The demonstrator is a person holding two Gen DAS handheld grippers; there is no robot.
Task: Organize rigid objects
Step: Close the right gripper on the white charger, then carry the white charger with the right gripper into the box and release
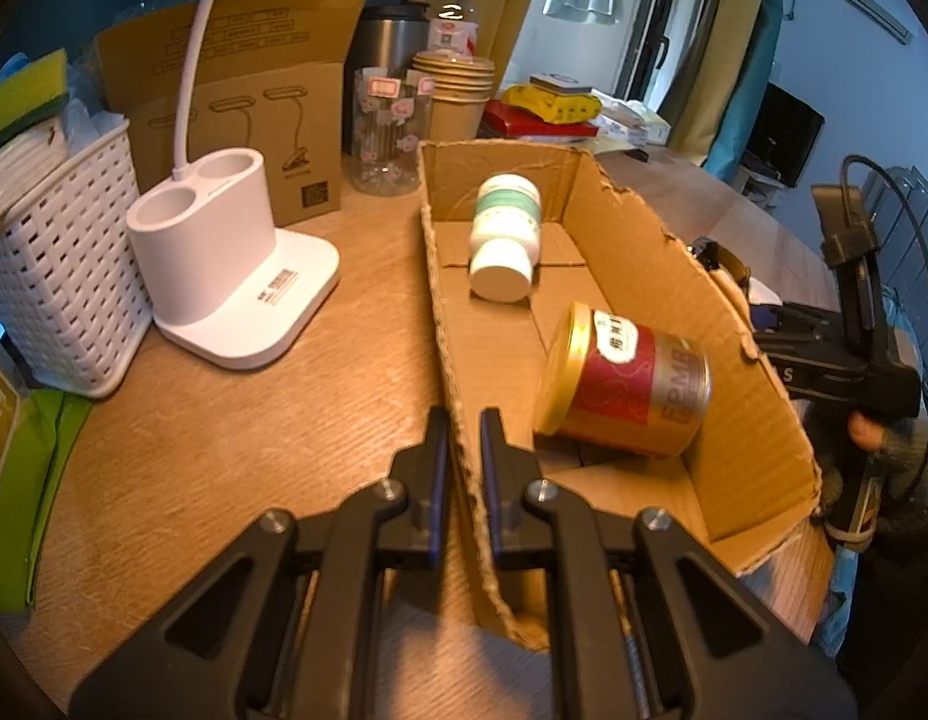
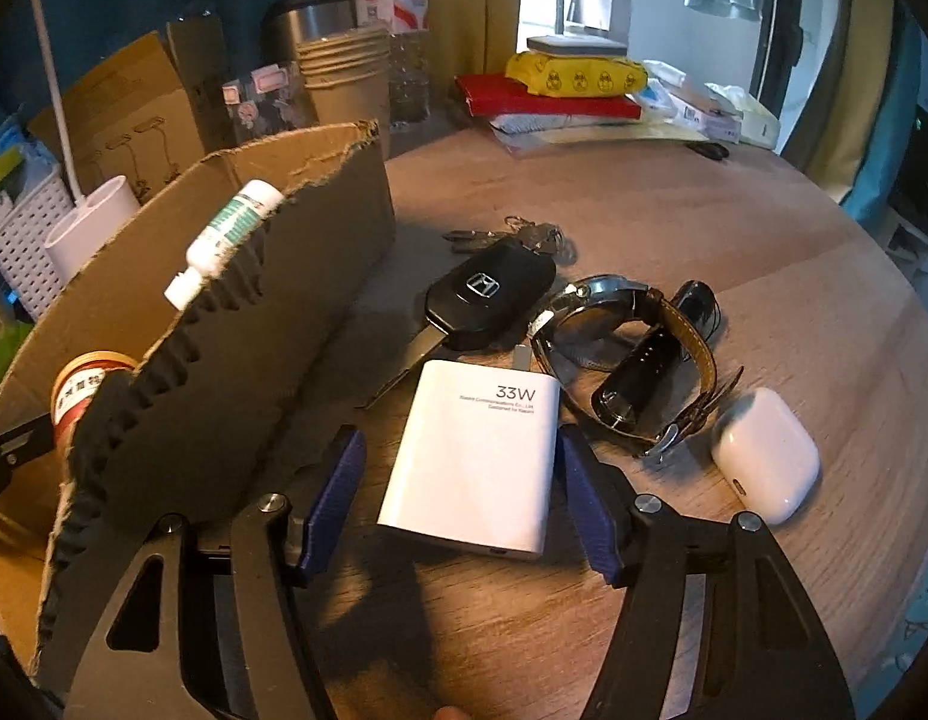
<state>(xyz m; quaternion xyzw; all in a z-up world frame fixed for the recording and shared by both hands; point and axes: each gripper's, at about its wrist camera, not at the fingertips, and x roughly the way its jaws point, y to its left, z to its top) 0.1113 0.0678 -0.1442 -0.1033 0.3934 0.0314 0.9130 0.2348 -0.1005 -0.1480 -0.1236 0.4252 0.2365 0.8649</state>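
An open cardboard box lies on the wooden table; it also shows at the left of the right wrist view. Inside lie a white pill bottle and a red and gold can. My left gripper is shut on the box's near left wall. My right gripper is open around a white 33W charger, fingers apart from its sides. Beyond the charger lie a black car key with keys, a wristwatch and a white earbuds case.
A white lamp base, a white basket, a cardboard package, a glass jar, paper cups, a steel mug and a water bottle stand behind the box. A red book and yellow pack lie far back.
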